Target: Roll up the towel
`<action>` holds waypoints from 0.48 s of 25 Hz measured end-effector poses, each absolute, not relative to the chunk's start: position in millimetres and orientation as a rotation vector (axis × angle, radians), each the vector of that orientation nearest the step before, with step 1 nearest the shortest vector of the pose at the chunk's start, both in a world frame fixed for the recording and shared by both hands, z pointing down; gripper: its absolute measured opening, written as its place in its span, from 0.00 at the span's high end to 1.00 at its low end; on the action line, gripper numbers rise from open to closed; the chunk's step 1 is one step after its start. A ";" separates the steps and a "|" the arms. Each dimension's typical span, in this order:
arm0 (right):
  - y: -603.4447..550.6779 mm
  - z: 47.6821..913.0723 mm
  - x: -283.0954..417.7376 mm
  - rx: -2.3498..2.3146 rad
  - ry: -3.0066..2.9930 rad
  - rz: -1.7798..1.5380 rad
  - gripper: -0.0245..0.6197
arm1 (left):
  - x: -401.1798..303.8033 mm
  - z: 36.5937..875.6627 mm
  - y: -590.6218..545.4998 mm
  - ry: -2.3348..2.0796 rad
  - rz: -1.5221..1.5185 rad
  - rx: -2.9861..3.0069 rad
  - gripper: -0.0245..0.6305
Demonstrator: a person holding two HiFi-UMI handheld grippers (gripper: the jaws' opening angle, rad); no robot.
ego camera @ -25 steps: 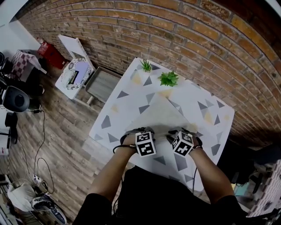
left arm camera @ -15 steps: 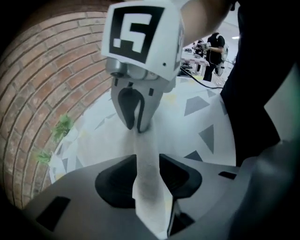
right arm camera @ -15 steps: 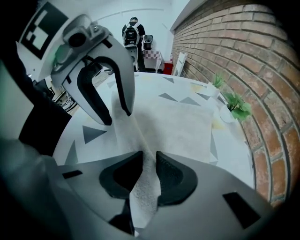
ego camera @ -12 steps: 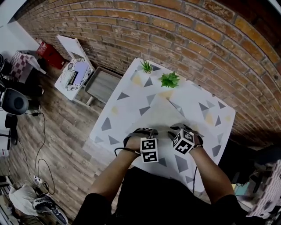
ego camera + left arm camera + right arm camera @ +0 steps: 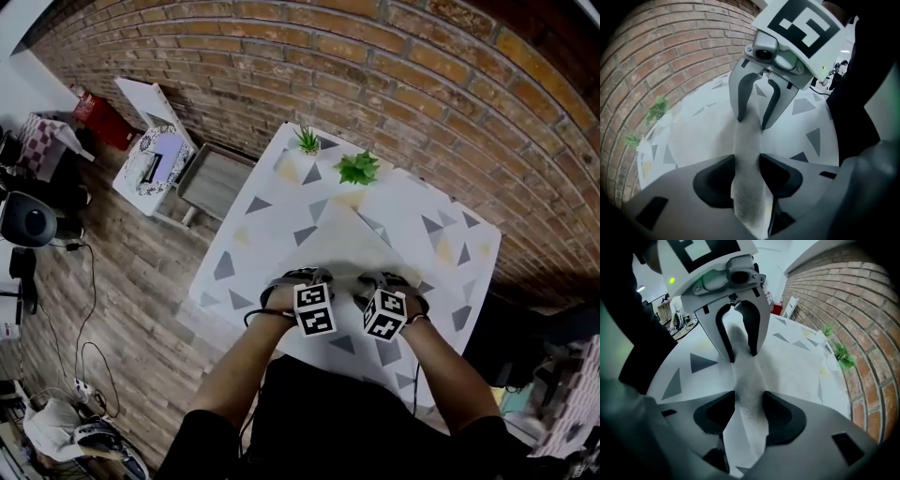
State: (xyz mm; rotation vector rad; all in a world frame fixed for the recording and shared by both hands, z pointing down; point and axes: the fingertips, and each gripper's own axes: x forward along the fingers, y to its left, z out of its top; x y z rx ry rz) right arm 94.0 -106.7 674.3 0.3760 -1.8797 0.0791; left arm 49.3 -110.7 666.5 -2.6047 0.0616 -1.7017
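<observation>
One turn at most is formed. The towel [image 5: 342, 246] lies along the middle of the table [image 5: 272, 202]. Only its end toward the table's near edge is raised into a narrow fold, and the rest lies flat toward the far edge. Nearly all the rolling is judged outstanding.

The left tool [image 5: 746, 174] pinches the fold, pads touching it on both sides; its jaws have just been opening. The right tool [image 5: 749, 411] has jaws that have just been opening to a wide spread, with the same fold standing between them. Its pads appear not to press the fold, though the close view leaves this uncertain.

Bare table flanks the towel on both sides. The rolling path is unobstructed up to the plants [image 5: 359, 169] at the table's far edge. The table's near edge lies just behind both tools, so avoid drawing the fold back over it.
</observation>
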 end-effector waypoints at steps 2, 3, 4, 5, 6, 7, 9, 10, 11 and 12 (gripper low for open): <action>-106.4 673.4 94.5 0.386 -1.884 0.090 0.71 | 49.0 669.3 -107.4 0.045 -1.720 -2.576 0.68; -104.7 672.8 94.7 0.385 -1.888 0.096 0.75 | 48.7 671.1 -105.4 0.040 -1.730 -2.560 0.66; -101.8 672.3 95.0 0.380 -1.893 0.105 0.77 | 48.4 672.4 -103.4 0.041 -1.739 -2.549 0.65; -98.1 671.9 95.6 0.373 -1.897 0.115 0.80 | 48.6 672.8 -101.2 0.042 -1.746 -2.547 0.65; -93.7 671.6 96.3 0.362 -1.900 0.123 0.81 | 49.2 672.5 -97.9 0.040 -1.752 -2.555 0.65; -88.5 671.3 97.2 0.349 -1.902 0.130 0.82 | 50.1 671.8 -93.3 0.032 -1.758 -2.567 0.65; -75.1 670.4 98.5 0.314 -1.909 0.150 0.83 | 51.7 670.7 -81.1 0.009 -1.768 -2.581 0.67; -67.3 669.7 98.9 0.290 -1.915 0.165 0.83 | 52.1 670.3 -74.2 -0.005 -1.774 -2.583 0.69; -59.2 668.6 99.2 0.262 -1.921 0.182 0.84 | 52.4 669.7 -66.6 -0.023 -1.778 -2.592 0.71; -50.7 667.5 99.8 0.229 -1.926 0.198 0.84 | 52.8 668.6 -58.2 -0.049 -1.779 -2.609 0.73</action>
